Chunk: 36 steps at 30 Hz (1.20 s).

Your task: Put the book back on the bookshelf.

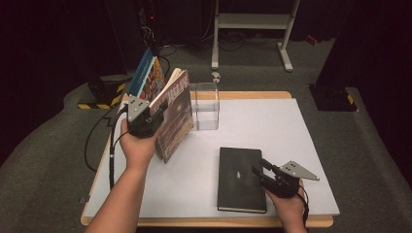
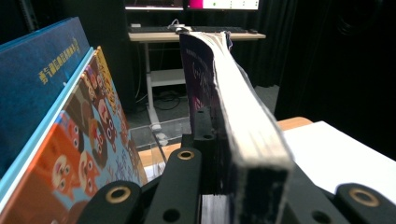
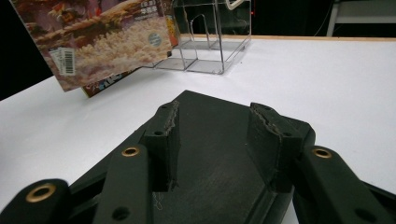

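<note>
high view: bottom right, the right gripper (image 1: 260, 171) rests spread over the flat black book (image 1: 240, 178). left of centre, the left gripper (image 1: 145, 116) pinches a paperback (image 1: 175, 116); likely next, stand it beside the leaning books (image 1: 148, 75).

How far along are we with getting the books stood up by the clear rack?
Two books already lean upright at the far left. The left gripper is clamped on a thick paperback, tilted beside the clear rack. The black notebook lies flat; the right gripper rests over its edge, fingers apart above the cover, not gripping.
</note>
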Tool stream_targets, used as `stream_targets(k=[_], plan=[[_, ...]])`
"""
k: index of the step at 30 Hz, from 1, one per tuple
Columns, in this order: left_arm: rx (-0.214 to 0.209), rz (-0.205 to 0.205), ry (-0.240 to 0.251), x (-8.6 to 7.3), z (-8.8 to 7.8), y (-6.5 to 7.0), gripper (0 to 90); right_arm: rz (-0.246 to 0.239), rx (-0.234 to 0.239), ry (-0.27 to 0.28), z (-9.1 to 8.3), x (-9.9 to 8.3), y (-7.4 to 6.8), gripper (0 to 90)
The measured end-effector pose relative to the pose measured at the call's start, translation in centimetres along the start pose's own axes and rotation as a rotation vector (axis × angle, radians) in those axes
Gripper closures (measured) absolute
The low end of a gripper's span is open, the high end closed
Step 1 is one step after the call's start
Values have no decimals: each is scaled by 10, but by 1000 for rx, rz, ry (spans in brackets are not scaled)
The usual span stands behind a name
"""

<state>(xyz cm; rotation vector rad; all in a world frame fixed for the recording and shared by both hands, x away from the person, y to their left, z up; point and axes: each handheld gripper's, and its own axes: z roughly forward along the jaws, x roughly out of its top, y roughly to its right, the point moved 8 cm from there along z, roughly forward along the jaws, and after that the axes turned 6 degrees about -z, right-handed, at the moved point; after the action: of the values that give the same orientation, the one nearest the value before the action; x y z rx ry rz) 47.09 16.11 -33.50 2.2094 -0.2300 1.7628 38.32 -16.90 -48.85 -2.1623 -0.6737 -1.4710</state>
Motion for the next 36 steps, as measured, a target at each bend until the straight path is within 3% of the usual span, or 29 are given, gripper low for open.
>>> stream_targets(k=[21,25,36], plan=[[122,18,29,-3,52,-6,836,53,21,14,0,-4,12,543],[136,-4,42,-1,61,-11,836,49,26,19,0,-3,10,544],[156,-11,36,-2,91,-17,836,51,16,27,-2,-3,11,547]])
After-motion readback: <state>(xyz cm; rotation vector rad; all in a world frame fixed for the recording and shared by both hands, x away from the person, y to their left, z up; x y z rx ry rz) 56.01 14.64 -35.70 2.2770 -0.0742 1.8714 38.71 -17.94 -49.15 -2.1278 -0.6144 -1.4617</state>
